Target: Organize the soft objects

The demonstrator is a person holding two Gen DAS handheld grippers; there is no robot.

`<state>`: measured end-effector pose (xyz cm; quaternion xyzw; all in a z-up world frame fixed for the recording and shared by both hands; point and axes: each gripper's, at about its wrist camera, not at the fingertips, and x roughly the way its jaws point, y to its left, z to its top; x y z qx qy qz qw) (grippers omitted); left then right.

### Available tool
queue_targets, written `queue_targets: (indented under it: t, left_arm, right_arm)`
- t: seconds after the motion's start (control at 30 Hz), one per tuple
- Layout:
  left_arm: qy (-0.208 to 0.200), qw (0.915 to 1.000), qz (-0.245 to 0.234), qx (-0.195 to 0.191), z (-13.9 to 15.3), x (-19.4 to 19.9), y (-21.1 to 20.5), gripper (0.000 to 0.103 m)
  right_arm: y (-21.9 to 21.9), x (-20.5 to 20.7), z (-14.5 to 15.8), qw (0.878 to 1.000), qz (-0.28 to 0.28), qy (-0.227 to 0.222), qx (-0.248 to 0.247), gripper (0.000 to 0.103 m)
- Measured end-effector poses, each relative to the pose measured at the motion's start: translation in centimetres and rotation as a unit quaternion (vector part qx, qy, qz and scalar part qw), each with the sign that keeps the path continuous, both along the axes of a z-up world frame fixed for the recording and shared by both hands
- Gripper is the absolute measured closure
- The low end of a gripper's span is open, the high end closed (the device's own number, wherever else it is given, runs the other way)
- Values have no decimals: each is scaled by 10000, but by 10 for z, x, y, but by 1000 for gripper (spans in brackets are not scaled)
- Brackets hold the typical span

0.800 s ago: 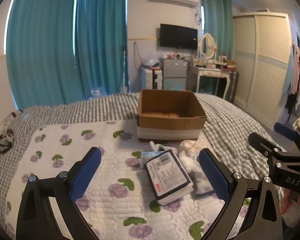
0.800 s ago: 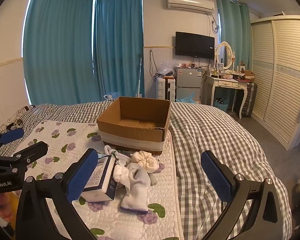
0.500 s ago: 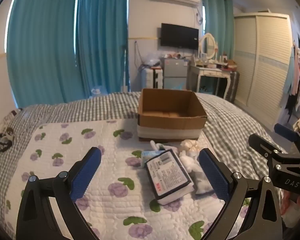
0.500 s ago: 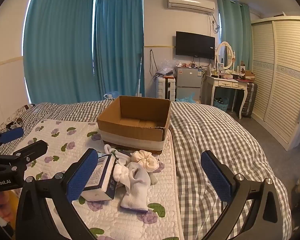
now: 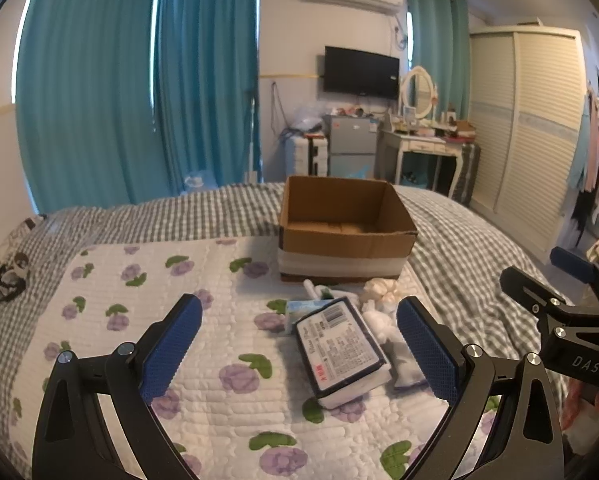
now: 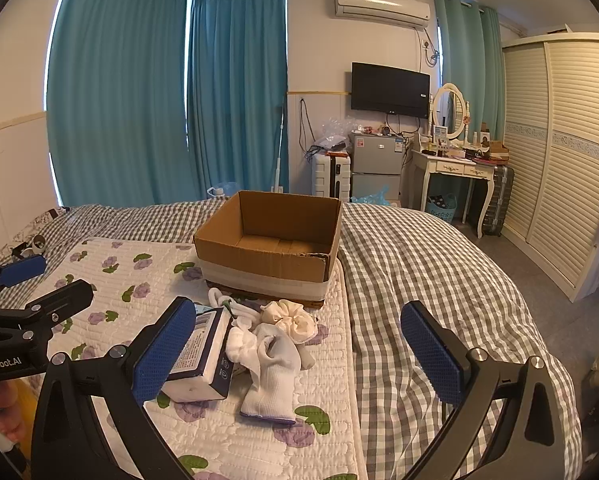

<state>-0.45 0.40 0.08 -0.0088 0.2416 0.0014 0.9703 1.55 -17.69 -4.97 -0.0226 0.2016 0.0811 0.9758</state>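
Step in hand: approach, nothing grasped yet. Left gripper (image 5: 297, 354) jaws wide apart, hovered above tissue pack (image 5: 339, 350) on floral quilt (image 5: 119, 280) of bed. Right gripper (image 6: 299, 352) jaws wide apart, empty, above white sock (image 6: 271, 376) and cream scrunchie (image 6: 293, 320). Pile lay just before cardboard box (image 6: 271, 240), which looked empty. Next move likely: lower one gripper onto soft item, close gently, carry into box.

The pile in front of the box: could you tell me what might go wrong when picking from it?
The sock, scrunchie and white cloth overlap, so one grab may lift several. The tissue pack lies against them and could get dragged. The box sits on soft bedding and may shift if bumped.
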Motion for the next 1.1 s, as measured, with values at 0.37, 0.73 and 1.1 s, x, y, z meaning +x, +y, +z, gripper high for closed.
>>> queue_targets:
  t: [0.37, 0.73, 1.1]
  left_arm:
    - [2, 10000, 2, 5, 0, 0, 0, 3]
    - [17, 10000, 41, -55, -7, -3, 2, 3]
    - [189, 9986, 23, -493, -28, 13, 1, 3]
  right_arm:
    - [1, 0, 2, 10000, -1, 2, 3, 0]
    - [1, -1, -2, 10000, 18, -18, -13, 0]
    - [0, 12, -11, 9996, -45, 285, -14, 0]
